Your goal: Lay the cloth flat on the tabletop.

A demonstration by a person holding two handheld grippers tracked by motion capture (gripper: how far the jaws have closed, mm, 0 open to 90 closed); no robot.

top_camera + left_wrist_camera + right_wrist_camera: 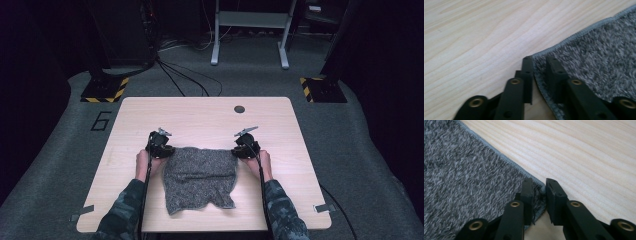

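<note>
A pale wooden desk [200, 115] stands on a grey carpeted floor [60, 150]. Near the desk's far edge, toward its right corner, sits a small dark round spot [239, 109]. Strips of grey tape [81, 212] stick out at the near left and near right corners. A number six [101, 120] is marked on the floor just off the far left corner. Two black stand bases edged with yellow-and-black hazard tape [104, 90] rest beyond the far corners, and black cables [185, 77] run across the floor toward a grey metal frame [250, 30] at the back.
</note>
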